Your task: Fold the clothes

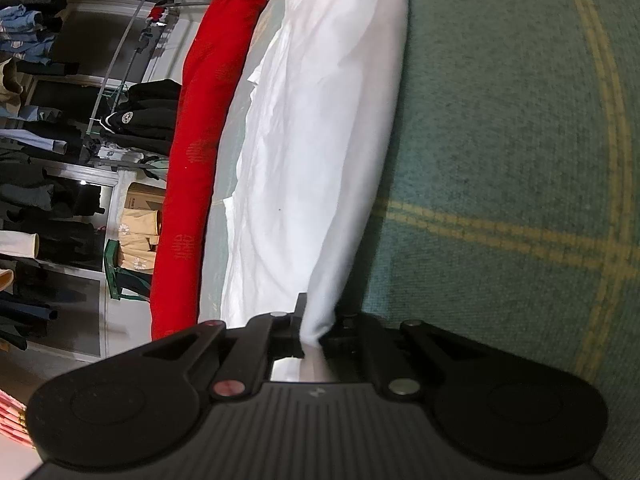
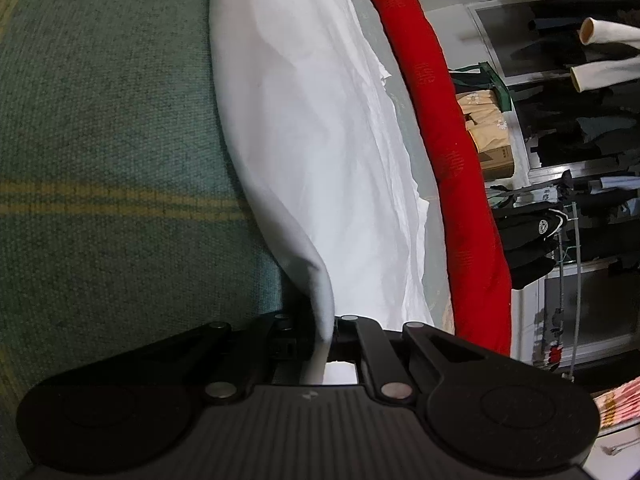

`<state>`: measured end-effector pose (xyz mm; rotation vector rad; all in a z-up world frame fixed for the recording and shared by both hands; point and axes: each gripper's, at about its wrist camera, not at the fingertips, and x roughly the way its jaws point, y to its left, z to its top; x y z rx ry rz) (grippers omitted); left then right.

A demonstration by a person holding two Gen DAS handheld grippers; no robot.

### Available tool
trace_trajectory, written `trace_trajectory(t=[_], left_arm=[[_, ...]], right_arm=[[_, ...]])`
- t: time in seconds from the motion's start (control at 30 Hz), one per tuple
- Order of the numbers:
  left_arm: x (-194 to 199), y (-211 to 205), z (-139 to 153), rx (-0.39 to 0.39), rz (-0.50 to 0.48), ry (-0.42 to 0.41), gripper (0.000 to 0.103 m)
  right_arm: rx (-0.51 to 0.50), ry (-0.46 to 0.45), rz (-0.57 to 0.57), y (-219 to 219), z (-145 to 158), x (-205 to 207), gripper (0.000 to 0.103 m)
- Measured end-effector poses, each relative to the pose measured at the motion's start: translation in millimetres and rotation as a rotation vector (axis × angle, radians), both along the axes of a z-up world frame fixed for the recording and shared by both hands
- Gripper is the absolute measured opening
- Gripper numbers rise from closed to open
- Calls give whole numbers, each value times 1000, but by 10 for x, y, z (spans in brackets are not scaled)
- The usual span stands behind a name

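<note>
A white garment (image 1: 316,152) stretches away from me across a green blanket with yellow stripes (image 1: 500,140). My left gripper (image 1: 316,328) is shut on one near edge of it, the cloth bunching between the black jaws. In the right wrist view the same white garment (image 2: 312,140) runs up the frame, and my right gripper (image 2: 324,332) is shut on its other near edge. Both views are rolled sideways, so the cloth hangs taut between the two grippers.
A long red rolled cloth (image 1: 196,168) (image 2: 452,152) lies along the far side of the garment. Beyond it are racks of dark hanging clothes (image 1: 36,200) (image 2: 592,140), a cardboard box (image 1: 144,196) (image 2: 496,160) and a green stool (image 1: 120,276).
</note>
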<state>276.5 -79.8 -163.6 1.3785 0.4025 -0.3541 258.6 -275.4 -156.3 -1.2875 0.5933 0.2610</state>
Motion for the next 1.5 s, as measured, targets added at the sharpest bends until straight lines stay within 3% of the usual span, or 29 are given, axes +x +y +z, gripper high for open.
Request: trace_trajectory(t=[0.43,0.67,1.0,1.3,1.5], left_arm=[[5,-20,-2,0,5,-3,0],[-2,-15,-7,-5,7,-8,0],[11,21,63,-38,9,-21,1],[-82,44,237,-44,-11,-70,0],[-236,84,346,-42,-27,-71,0]], right_arm=[[-3,-18,-10,17,0,19,9],[52,-64,-21,-29,6,-7,8],[18,-64,-28,8,43,-2,6],[16,-71,-24,-1,252,-48,6],[70,-46,-19,20,494,-178,5]])
